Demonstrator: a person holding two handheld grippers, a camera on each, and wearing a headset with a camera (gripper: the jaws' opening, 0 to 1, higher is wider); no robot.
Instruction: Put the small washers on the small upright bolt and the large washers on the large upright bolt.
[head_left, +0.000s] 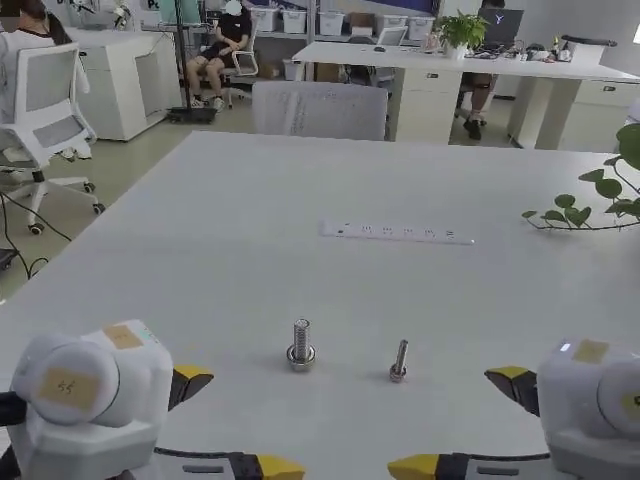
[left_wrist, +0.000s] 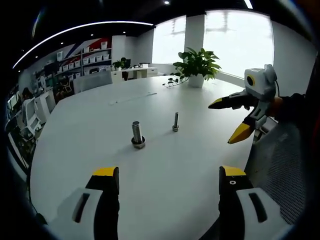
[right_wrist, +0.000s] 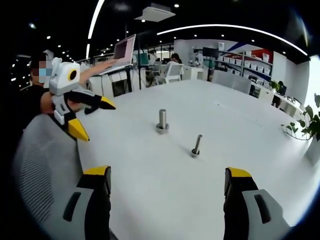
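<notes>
Bolts stand on the white tabletop (head_left: 200, 250) ahead of my two tools, in the gap between them. The large upright threaded steel bolt (head_left: 301, 345) is in front of my left tool (head_left: 240, 425) and a little to its right. The small upright steel bolt (head_left: 399, 361) is in front of my right tool (head_left: 458, 422) and a little to its left. The two bolts are near each other but apart.

Each bolt has a wider metal ring (head_left: 301, 357) at its foot. I cannot tell whether that is a washer or the bolt's own head.

Both tools are spread wide, yellow-tipped jaws far apart with nothing between them, and both are well apart from the bolts.

Farther from my tools than the bolts, a white power strip (head_left: 397, 232) lies flat on the tabletop. A green leafy plant (head_left: 600, 195) reaches in on my right tool's far side.
</notes>
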